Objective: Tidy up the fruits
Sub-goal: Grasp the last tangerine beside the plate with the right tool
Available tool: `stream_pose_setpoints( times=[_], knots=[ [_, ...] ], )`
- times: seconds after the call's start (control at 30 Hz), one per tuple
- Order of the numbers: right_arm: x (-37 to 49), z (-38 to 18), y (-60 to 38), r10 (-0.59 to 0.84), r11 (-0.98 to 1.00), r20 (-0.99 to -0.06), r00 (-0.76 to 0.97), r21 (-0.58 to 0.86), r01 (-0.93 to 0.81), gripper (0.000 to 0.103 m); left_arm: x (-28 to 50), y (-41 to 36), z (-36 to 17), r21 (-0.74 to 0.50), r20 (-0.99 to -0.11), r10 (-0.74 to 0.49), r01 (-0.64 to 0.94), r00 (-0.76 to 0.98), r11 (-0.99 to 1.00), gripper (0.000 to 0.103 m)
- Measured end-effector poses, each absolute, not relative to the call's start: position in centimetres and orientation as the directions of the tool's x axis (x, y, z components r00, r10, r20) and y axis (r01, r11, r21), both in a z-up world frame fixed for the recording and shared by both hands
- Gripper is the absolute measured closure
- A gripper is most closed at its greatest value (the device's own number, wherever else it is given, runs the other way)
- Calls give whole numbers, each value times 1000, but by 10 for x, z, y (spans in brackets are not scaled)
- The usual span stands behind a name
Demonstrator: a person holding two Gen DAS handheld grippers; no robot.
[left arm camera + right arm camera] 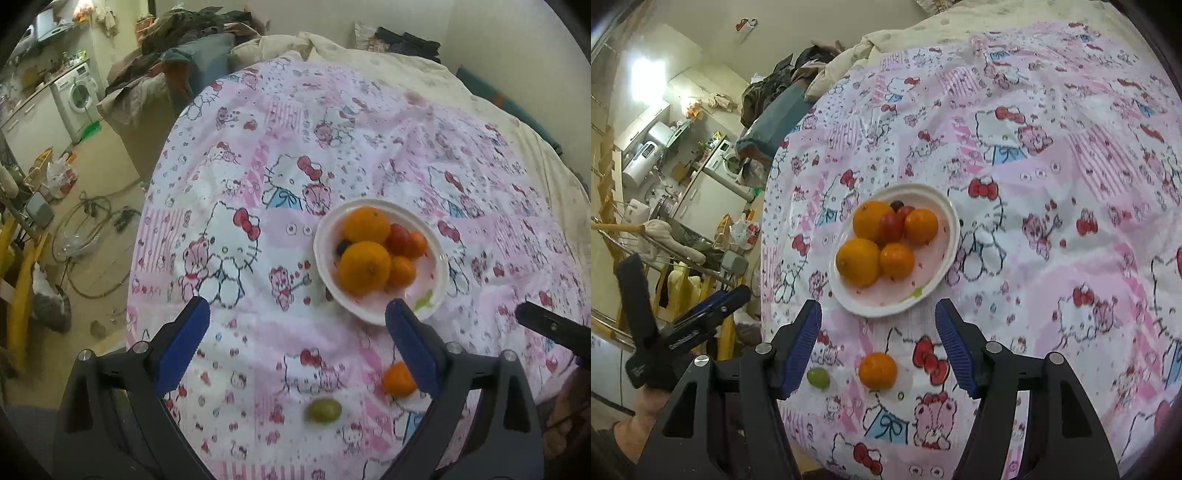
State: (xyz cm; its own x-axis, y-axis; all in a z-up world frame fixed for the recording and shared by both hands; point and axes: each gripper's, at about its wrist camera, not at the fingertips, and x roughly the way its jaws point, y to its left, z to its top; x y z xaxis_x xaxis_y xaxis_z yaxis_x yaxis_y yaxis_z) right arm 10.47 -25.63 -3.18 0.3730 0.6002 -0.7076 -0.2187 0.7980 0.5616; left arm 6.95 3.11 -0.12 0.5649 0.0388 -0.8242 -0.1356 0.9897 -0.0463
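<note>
A white plate sits on the pink Hello Kitty bedsheet and holds oranges, red tomatoes and a dark grape. A small orange and a green grape lie loose on the sheet in front of the plate. My left gripper is open and empty above the sheet, the green grape between its fingers. My right gripper is open and empty, the small orange between its fingers.
The bed's left edge drops to a cluttered floor with hoses and bags. A washing machine stands at the far left. Clothes and a pillow pile at the head of the bed. The other gripper shows at the right edge and at the left.
</note>
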Motion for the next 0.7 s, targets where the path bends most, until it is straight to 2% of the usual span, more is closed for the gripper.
stream_pose_setpoints(
  times=[0.1,0.23,0.37,0.7],
  knots=[
    [98,-39,-254,597,801,-718,358,561,-209,36,61,35,-4,-23,-827,76,-168,558,986,9],
    [94,-53,-247,595,803,-738,318,565,-193,36,56,43,-19,-89,-860,24,-195,510,977,9],
    [96,-68,-239,571,821,-769,286,541,-184,36,54,43,-39,-56,-880,38,-183,473,982,9],
    [96,-107,-205,549,832,-822,149,521,-192,36,54,56,-58,-110,-913,1,-249,407,962,9]
  ],
)
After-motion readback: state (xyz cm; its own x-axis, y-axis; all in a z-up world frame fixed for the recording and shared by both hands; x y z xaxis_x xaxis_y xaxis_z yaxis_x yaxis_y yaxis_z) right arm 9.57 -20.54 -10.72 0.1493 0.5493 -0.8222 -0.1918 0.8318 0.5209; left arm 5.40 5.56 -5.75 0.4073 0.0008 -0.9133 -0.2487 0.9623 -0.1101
